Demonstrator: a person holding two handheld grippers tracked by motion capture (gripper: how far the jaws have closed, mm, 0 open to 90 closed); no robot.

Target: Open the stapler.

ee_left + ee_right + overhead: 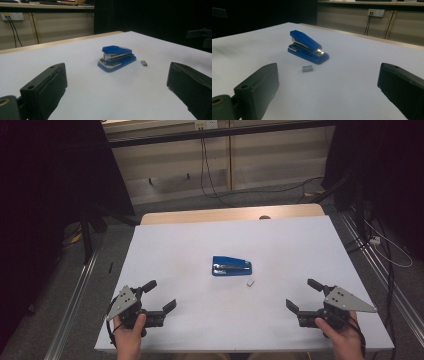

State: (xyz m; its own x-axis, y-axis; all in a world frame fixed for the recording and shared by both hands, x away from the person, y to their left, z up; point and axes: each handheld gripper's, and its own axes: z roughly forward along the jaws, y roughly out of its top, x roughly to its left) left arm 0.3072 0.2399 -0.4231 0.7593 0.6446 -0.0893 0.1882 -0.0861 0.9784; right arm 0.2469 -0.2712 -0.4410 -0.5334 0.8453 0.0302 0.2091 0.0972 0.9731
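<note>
A blue stapler (231, 266) (116, 57) (307, 46) lies near the middle of the white table (200, 235). A small grey block of staples (250, 282) (144, 63) (307, 68) rests just beside it, on the near right side. My left gripper (160, 296) (115, 90) sits low at the near left of the table, open, nothing between its jaws. My right gripper (302, 295) (328, 90) is at the near right, also open and empty. Both point inward toward the stapler, well short of it.
The table's wooden far edge (230, 213) shows beyond the white sheet. Behind it a wall with sockets and hanging cables (205, 165). Dark curtains stand at both sides. Metal floor rails (75, 295) run along the table's left and right.
</note>
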